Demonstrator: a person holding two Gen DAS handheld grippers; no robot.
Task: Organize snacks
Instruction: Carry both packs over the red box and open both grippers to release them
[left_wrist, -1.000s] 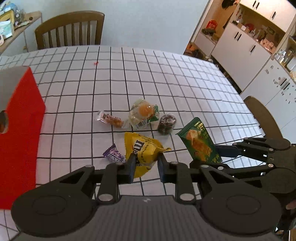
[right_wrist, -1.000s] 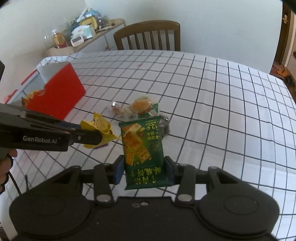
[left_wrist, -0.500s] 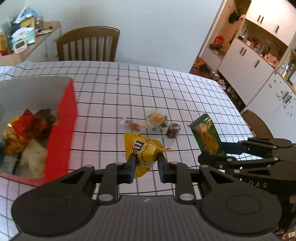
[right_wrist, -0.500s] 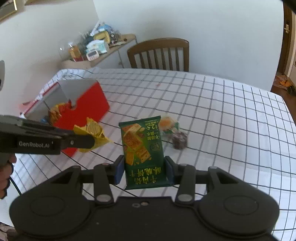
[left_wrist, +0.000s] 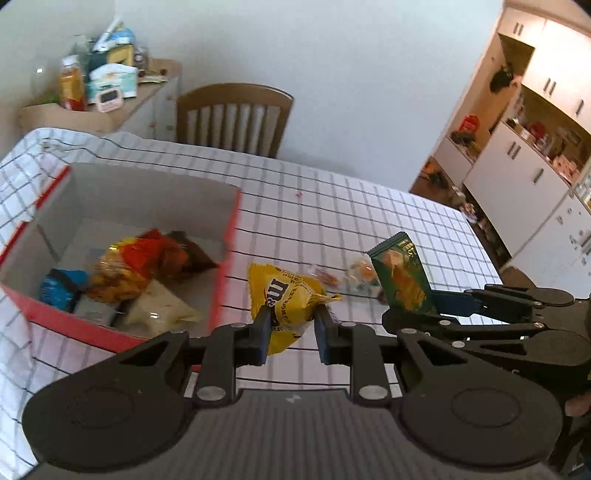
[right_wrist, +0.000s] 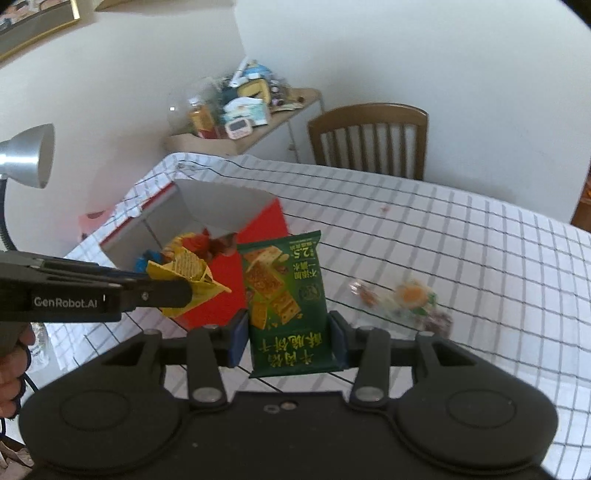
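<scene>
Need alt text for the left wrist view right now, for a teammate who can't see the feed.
The left gripper holds a yellow M&M's bag above the checked tablecloth, beside an open red box that already contains snacks. To its right, the right gripper holds a green cracker packet, with small wrapped snacks on the table behind.

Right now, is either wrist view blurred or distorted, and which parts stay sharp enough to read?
Left wrist view: the red box and the snacks inside it are smeared by motion blur, while the yellow M&M's bag in the left tool stays sharp. Right wrist view: the green cracker packet in the right tool is readable; loose table snacks look soft. Both bend at the edges.
</scene>
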